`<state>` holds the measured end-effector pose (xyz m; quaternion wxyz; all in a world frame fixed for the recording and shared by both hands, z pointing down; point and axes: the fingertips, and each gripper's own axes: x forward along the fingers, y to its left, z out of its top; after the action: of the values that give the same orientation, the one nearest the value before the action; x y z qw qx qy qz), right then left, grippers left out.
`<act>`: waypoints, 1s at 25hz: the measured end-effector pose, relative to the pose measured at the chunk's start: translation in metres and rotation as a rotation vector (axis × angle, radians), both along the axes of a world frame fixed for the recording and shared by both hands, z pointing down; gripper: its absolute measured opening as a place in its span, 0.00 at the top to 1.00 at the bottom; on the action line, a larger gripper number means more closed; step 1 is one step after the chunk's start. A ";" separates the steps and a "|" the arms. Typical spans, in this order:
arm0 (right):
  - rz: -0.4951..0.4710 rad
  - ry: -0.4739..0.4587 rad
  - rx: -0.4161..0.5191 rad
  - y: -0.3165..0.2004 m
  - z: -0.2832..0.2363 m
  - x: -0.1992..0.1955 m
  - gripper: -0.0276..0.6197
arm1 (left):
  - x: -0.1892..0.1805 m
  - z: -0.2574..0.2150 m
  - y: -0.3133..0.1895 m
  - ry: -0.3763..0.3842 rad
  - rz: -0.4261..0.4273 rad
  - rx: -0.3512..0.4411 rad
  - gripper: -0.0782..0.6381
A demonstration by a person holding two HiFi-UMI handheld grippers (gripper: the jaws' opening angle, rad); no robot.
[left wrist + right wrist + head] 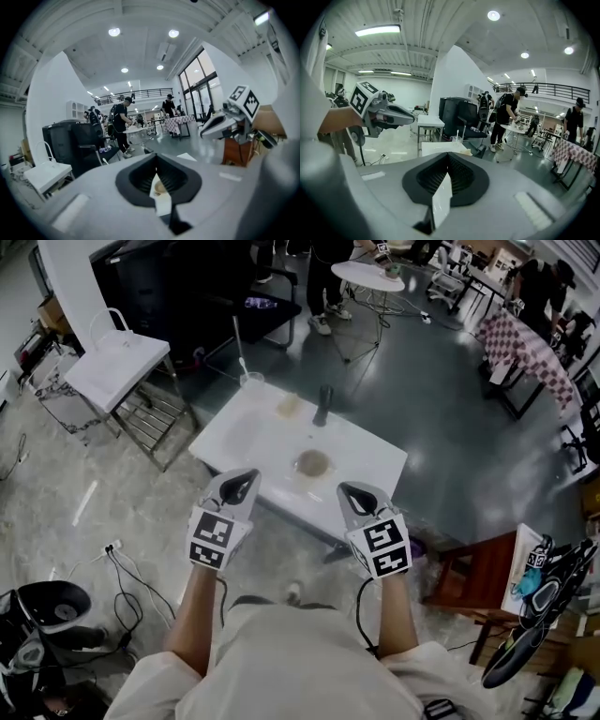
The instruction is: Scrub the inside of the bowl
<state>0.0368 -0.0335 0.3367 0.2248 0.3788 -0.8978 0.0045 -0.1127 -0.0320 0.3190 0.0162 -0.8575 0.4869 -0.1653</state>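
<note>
Step in hand, as judged: approach, with nothing grasped yet. The left gripper and the right gripper both have their jaws clenched fully together, empty and touching nothing. The bowl sits on the white table, just ahead of the jaws and between the two grippers. Open the jaws before descending. Steady the bowl rim with one gripper. With the other, take the yellowish pad beyond the bowl, probably the scrubber.
</note>
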 end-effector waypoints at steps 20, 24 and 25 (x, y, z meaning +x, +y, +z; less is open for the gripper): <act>0.051 -0.029 -0.158 -0.161 0.101 -0.046 0.83 | -0.017 0.075 -0.212 -0.034 0.053 -0.094 0.88; 0.079 -0.138 -0.274 -0.195 0.126 -0.057 0.77 | -0.014 0.111 -0.269 -0.058 0.117 -0.200 0.79; 0.098 -0.140 -0.289 -0.203 0.133 -0.056 0.77 | -0.013 0.121 -0.283 -0.072 0.132 -0.227 0.76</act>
<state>-0.0194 -0.2365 0.4697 0.2132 0.3848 -0.8816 0.1708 -0.1259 -0.3151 0.4400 -0.0525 -0.8776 0.4065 -0.2484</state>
